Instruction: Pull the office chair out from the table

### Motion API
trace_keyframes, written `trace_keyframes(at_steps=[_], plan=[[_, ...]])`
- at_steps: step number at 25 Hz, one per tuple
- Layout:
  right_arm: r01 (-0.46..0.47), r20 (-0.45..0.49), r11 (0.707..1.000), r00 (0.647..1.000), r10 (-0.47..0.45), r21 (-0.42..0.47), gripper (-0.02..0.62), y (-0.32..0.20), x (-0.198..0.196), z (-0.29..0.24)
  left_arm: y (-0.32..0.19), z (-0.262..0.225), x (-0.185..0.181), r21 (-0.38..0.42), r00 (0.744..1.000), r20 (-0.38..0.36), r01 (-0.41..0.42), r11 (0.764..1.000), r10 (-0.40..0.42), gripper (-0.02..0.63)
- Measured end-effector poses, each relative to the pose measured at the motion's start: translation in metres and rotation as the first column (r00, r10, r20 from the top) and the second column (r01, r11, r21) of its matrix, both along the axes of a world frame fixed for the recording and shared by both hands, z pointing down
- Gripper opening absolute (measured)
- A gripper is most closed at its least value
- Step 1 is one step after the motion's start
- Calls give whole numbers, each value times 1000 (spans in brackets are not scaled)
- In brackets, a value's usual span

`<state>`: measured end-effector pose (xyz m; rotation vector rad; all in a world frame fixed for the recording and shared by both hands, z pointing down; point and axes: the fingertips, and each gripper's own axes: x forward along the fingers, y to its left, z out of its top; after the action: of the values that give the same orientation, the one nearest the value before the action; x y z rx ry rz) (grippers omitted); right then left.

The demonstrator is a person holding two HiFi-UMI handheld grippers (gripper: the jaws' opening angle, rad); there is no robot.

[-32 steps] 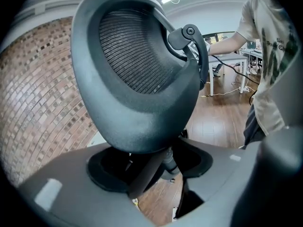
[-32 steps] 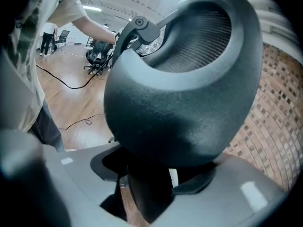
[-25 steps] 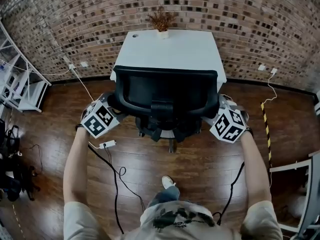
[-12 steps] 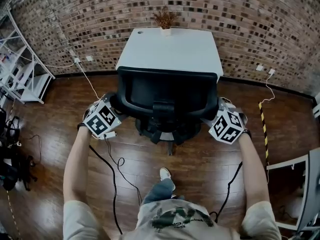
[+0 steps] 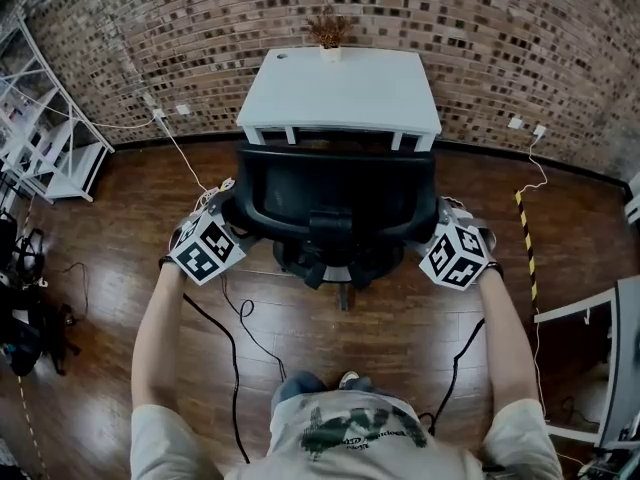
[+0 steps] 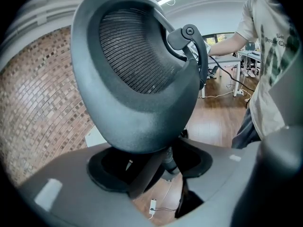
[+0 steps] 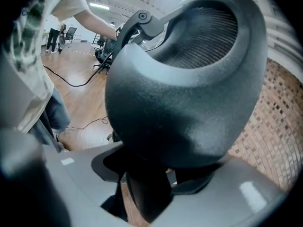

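Left gripper (image 5: 225,209) pinches the left rim of the office chair (image 5: 335,193) backrest. The chair stands on the wood floor, just off the counter (image 5: 340,88) near edge. Right gripper (image 5: 441,211) pinches the right rim. The symmetric hold likely keeps the chair from swivelling.

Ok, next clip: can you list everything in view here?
chair: one, black, in front of the table
table: one, white, against the wall
plant: one, brown in a white pot, table's far edge
wall: one, brick, behind the table
rack: one, white, far left
cables: several, black and white, on the floor
tape: one strip, yellow-black, floor at right
left tool: one, grey with marker cube, closed on the chair back's left edge
right tool: one, same, on the right edge
arms: two, bare, behind the tools
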<state>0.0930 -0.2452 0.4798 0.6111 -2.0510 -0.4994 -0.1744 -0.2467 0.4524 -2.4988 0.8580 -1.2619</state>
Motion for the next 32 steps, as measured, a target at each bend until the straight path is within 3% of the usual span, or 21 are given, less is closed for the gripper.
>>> trace_keyframes(at_steps=[11, 21, 27, 32], plan=[[-41, -8, 999, 999, 42, 21, 270, 69, -12, 2, 67, 1, -13, 23, 999, -5, -33, 999, 34, 305], [-97, -7, 994, 995, 97, 57, 278, 94, -17, 4, 91, 1, -17, 35, 999, -10, -45, 998, 46, 315], [-204, 17, 970, 979, 204, 130, 310, 106, -8, -12, 105, -14, -26, 132, 984, -158, 98, 986, -76, 318], [-300, 104, 940, 953, 286, 164, 310, 135, 0, -35, 133, -20, -33, 128, 966, -229, 154, 980, -122, 311]])
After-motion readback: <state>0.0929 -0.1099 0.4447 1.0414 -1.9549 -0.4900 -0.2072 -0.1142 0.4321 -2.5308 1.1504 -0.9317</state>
